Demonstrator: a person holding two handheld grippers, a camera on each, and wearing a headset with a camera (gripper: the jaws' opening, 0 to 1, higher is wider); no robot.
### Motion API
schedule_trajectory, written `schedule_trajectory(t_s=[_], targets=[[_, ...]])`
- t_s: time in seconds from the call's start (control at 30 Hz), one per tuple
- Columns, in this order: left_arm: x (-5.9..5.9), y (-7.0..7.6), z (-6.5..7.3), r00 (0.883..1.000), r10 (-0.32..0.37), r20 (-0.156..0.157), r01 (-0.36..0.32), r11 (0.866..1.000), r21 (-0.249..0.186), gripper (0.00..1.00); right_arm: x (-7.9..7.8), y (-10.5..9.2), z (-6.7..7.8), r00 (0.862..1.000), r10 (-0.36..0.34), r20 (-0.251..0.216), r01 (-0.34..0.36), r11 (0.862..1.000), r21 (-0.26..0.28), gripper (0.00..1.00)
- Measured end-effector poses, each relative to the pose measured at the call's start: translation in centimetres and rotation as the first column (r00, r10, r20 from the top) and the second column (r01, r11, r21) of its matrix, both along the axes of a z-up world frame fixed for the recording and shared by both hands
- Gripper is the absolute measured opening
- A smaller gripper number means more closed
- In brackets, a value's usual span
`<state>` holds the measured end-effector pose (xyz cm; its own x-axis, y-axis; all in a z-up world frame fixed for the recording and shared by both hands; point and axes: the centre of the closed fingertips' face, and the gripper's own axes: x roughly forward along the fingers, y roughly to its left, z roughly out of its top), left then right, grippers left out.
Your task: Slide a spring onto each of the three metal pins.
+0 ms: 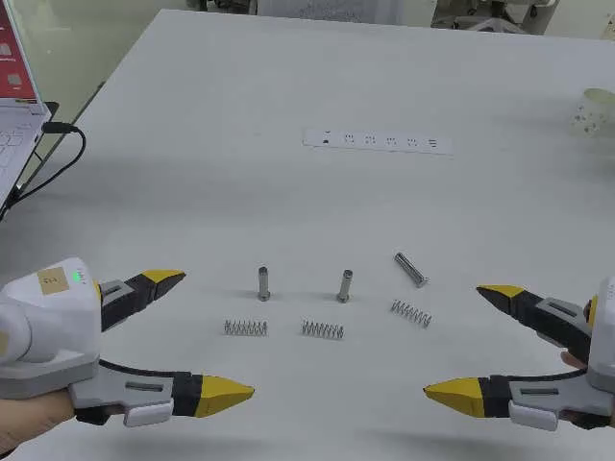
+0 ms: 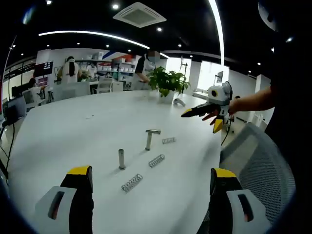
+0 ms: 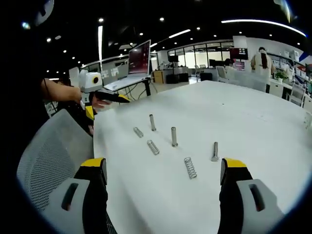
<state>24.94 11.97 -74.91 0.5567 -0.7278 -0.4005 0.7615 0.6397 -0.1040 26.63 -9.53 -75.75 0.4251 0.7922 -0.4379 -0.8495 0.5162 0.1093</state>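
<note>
Three metal pins sit mid-table: the left pin (image 1: 263,283) and the middle pin (image 1: 344,285) stand upright, while the right pin (image 1: 410,269) lies on its side. In front of each lies a spring: left spring (image 1: 245,327), middle spring (image 1: 322,329), right spring (image 1: 411,312). My left gripper (image 1: 217,333) hovers open at the lower left, short of the left spring. At the lower right my right gripper (image 1: 452,338) is open too, beside the right spring. The right gripper view has the pins (image 3: 173,136) and springs (image 3: 189,167) beyond its spread jaws.
A white power strip (image 1: 378,141) lies farther back on the white table (image 1: 288,192). A laptop (image 1: 14,106) with a black cable (image 1: 58,154) sits at the left edge. A pale cup-like object (image 1: 596,110) is at the far right. A mesh chair (image 3: 44,161) stands by the table's edge.
</note>
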Motion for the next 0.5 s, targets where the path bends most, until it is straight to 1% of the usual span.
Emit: schedule_trajectory(t_s=[0.1,0.27,0.5], targets=[[-0.07,0.05,0.02,1.000,-0.002,-0.002,0.002,1.000,0.003,0.97,0.10,0.08,0.12,1.000,0.002,0.001,-0.002,1.000,0.002,0.96],[0.09,0.24,0.19,1.000,0.010,-0.003,-0.010,1.000,-0.008,0.97,0.18,0.24,0.20,1.000,0.010,0.005,-0.010,1.000,-0.003,0.95],[0.19,0.43,0.33,1.000,0.013,0.000,-0.013,1.000,-0.007,0.97,0.28,0.21,0.19,1.000,0.014,0.003,-0.014,1.000,-0.006,0.95]])
